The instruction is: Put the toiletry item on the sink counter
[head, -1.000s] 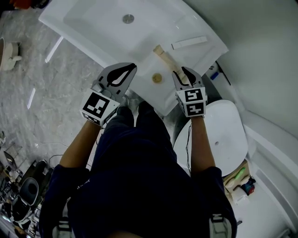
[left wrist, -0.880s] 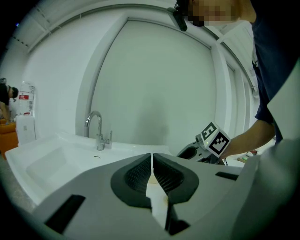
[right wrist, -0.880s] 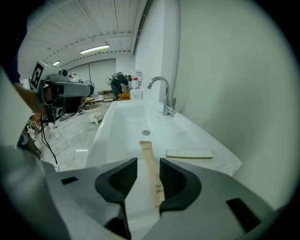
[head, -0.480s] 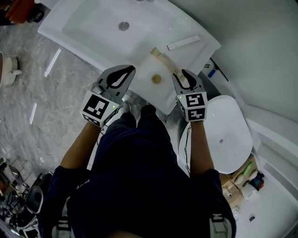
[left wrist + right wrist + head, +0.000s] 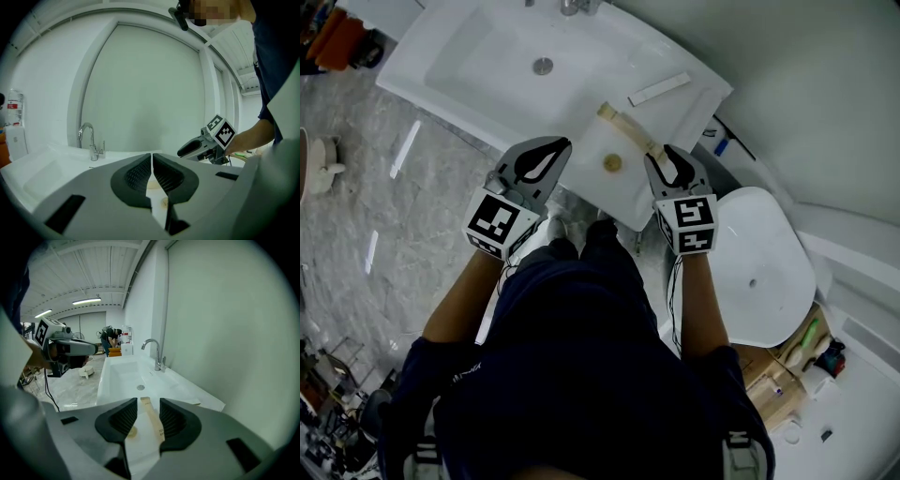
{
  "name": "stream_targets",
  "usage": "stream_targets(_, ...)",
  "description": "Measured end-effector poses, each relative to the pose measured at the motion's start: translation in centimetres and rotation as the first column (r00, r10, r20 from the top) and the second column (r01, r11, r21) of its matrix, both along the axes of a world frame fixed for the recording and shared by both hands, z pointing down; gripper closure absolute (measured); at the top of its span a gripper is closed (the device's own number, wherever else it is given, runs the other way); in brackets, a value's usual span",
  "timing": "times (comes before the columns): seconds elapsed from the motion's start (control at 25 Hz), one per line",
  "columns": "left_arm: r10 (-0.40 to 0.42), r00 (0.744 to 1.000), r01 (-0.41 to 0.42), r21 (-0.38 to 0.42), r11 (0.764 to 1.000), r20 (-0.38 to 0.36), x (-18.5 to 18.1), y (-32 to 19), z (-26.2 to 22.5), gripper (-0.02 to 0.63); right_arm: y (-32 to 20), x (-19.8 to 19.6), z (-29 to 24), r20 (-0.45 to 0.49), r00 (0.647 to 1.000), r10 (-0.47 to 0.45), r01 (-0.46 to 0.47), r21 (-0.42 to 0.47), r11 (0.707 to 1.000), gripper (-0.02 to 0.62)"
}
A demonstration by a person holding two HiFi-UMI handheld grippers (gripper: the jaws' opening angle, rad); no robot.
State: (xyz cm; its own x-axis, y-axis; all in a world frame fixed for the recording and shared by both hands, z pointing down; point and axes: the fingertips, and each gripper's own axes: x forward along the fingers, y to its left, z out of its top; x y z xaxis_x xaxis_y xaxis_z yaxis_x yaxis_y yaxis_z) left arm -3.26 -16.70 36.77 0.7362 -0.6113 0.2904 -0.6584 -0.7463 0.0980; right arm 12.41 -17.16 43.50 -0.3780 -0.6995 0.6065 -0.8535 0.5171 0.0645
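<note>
Right hand-held gripper (image 5: 148,401) is released, its jaws apart at either side of the near end of the tan toiletry item (image 5: 151,416), which lies on the white worktop (image 5: 591,183) and points far-left towards the basin. Left hand-held gripper (image 5: 152,157) is clenched and empty at the worktop's near-left edge. A small round tan disc (image 5: 612,163) sits between them. Farther off are the drain (image 5: 543,66), a white strip (image 5: 659,88) and the faucet (image 5: 154,352).

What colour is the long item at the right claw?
The toiletry item is pale beige; right gripper view shows it best.
</note>
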Motion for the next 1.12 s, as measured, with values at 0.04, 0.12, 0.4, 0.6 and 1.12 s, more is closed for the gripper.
stream_targets(0.04, 0.003, 1.0, -0.003, 0.002, 1.0, 0.001, 0.0, 0.1, -0.1, 0.569, 0.1, -0.1, -0.3, 0.006, 1.0, 0.003, -0.003, 0.007, 1.0, 0.44)
stream_targets(0.12, 0.008, 1.0, -0.008, 0.008, 1.0, 0.0, 0.0, 0.3, -0.4, 0.569, 0.4, -0.2, -0.9, 0.013, 1.0, 0.008, -0.009, 0.02, 1.0, 0.44)
stream_targets(0.4, 0.02, 1.0, -0.02, 0.031, 0.999, -0.003, 0.6, 0.5, -1.3, 0.569, 1.0, 0.2, -3.1, 0.056, 0.998, 0.033, -0.037, 0.064, 0.997, 0.443)
stream_targets(0.6, 0.026, 1.0, -0.026, 0.04, 0.999, -0.002, 0.7, 0.9, -1.8, 0.569, 1.5, 0.3, -4.2, 0.065, 0.997, 0.04, -0.046, 0.092, 0.995, 0.451)
stream_targets(1.12, 0.025, 1.0, -0.025, 0.042, 0.999, -0.017, 1.1, 1.5, -2.9, 0.569, 1.5, -1.0, -7.3, 0.123, 0.992, 0.009, -0.028, 0.156, 0.987, 0.508)
